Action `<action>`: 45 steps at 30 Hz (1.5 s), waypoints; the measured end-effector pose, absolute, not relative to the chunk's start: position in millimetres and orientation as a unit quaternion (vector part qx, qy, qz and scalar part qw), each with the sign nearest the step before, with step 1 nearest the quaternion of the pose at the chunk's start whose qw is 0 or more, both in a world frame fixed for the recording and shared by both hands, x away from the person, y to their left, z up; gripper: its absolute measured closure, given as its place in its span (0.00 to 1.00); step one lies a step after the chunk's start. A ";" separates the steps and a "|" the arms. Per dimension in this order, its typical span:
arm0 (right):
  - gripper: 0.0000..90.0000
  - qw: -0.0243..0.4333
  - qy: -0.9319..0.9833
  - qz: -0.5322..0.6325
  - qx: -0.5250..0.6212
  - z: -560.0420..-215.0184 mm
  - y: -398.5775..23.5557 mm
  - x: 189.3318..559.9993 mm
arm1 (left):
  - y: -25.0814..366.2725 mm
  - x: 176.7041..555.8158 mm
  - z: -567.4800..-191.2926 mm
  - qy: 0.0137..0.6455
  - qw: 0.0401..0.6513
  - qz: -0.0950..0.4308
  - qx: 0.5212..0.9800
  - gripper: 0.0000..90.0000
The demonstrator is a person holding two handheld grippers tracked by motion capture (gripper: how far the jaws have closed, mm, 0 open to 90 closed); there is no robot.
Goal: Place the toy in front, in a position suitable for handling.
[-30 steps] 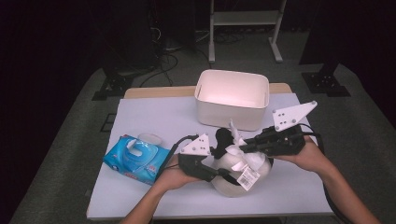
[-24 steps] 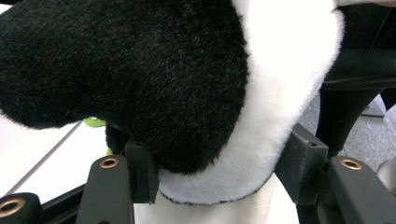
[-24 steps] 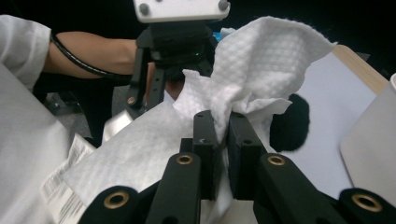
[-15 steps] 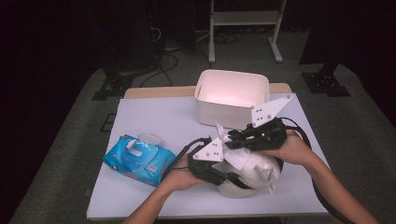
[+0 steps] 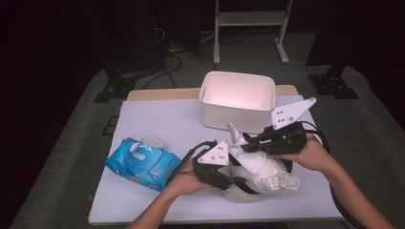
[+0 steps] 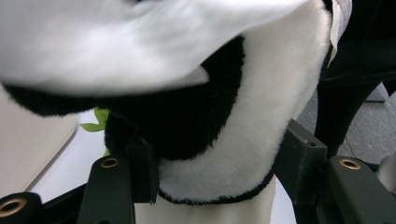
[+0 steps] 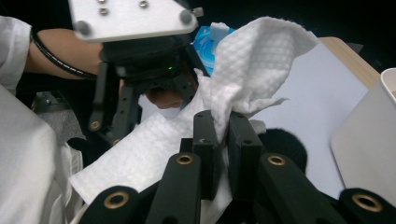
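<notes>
A black-and-white plush toy (image 5: pixel 246 193) lies at the table's front, its paper tag (image 5: pixel 282 181) hanging to the right. My left gripper (image 5: pixel 230 180) comes in from the left and is shut on it; in the left gripper view the jaws of this gripper (image 6: pixel 215 168) press into the fur of the toy (image 6: pixel 243 116) on both sides. My right gripper (image 5: pixel 249 145) is shut on a white wipe (image 5: pixel 253 161) that drapes over the toy's top. In the right gripper view the wipe (image 7: pixel 254 60) stands up, pinched in the right gripper (image 7: pixel 223 140).
An open blue pack of wet wipes (image 5: pixel 141 162) lies on the white table (image 5: pixel 157 119) at the left. A white bin (image 5: pixel 236 98) stands just behind the grippers. The table's front edge is close below the toy.
The right gripper slid the wipe left over the toy, then back to the right. The left gripper stayed about where it was, still holding the toy.
</notes>
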State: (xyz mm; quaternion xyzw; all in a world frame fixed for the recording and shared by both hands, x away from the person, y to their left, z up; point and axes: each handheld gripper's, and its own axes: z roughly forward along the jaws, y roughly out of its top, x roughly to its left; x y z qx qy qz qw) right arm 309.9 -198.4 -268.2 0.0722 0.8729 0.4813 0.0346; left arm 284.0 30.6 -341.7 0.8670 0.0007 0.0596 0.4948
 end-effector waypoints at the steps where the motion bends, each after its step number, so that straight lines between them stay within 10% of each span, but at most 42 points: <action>1: 0.92 0.035 0.873 0.480 0.071 -270.0 -195.7 312.9 | 30.1 283.8 -341.7 0.002 0.496 0.059 0.867 0.46; 45: 0.92 0.036 0.853 0.510 0.108 -274.6 -241.2 297.3 | 50.9 301.2 -348.4 0.073 0.526 0.036 0.847 0.47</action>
